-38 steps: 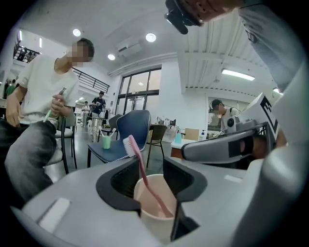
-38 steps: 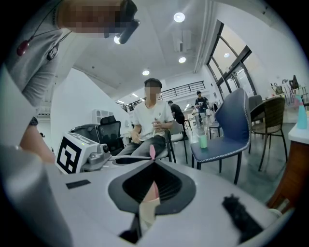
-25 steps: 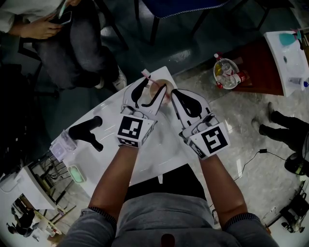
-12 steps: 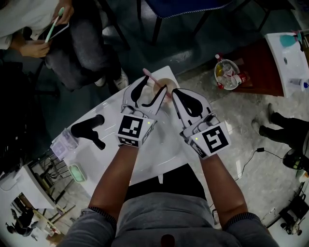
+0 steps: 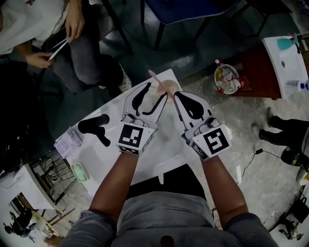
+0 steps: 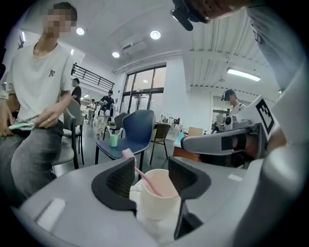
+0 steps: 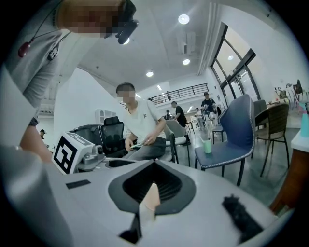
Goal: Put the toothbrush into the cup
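Note:
A pale pink cup (image 6: 158, 195) stands near the far edge of the white table (image 5: 161, 144). A pink toothbrush (image 6: 136, 168) leans inside it, its head up to the left, also visible from above (image 5: 154, 76). My left gripper (image 6: 152, 176) (image 5: 155, 91) sits just short of the cup. Its jaws stand wide on either side, closing slightly, and the pads touch neither cup nor brush. My right gripper (image 5: 176, 93) (image 7: 153, 185) hovers right of the cup with its jaws together and nothing held. A sliver of the cup (image 7: 150, 198) shows past them.
A black handle-shaped object (image 5: 94, 128), a clear box (image 5: 67, 142) and a small green item (image 5: 78, 171) lie on the table's left part. A seated person (image 5: 72, 43) is beyond the far left corner. A blue chair (image 5: 178, 9) and a basket of bottles (image 5: 227, 75) stand past the far edge.
My left gripper has drawn back a little from the cup, leaving the toothbrush leaning in it. The right gripper has stayed put. The seated person's hands have shifted.

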Demonstrator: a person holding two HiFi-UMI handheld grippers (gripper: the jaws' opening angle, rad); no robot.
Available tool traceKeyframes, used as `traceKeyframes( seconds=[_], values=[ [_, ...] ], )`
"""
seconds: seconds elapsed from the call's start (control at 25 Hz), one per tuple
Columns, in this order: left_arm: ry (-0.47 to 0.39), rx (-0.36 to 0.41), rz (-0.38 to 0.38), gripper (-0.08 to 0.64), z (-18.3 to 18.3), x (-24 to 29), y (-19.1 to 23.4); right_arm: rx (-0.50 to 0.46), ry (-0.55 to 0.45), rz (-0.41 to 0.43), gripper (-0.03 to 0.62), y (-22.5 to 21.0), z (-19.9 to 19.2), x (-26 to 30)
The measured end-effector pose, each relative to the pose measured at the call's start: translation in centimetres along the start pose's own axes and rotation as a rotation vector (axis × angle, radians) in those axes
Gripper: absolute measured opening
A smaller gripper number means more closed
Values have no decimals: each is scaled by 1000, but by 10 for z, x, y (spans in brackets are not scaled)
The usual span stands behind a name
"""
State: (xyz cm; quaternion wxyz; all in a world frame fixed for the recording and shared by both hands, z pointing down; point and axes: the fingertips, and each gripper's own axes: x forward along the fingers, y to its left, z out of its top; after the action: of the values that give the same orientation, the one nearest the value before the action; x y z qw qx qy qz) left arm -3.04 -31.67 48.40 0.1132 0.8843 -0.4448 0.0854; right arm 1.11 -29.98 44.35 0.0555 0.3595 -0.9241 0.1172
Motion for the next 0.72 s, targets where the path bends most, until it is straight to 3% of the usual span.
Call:
traceKeyframes(
  seconds=[0.2, 0.36, 0.72],
  values=[
    [-48, 27, -16, 156, 27, -28, -13, -25, -6, 7, 8, 13, 16, -15],
    [-89, 29, -20, 59, 53, -49, -26, -45, -10, 10, 8, 21, 32, -29],
    [-117, 49, -70, 8, 101, -92, -68, -67, -50, 80, 8, 61, 74, -64]
  ],
)
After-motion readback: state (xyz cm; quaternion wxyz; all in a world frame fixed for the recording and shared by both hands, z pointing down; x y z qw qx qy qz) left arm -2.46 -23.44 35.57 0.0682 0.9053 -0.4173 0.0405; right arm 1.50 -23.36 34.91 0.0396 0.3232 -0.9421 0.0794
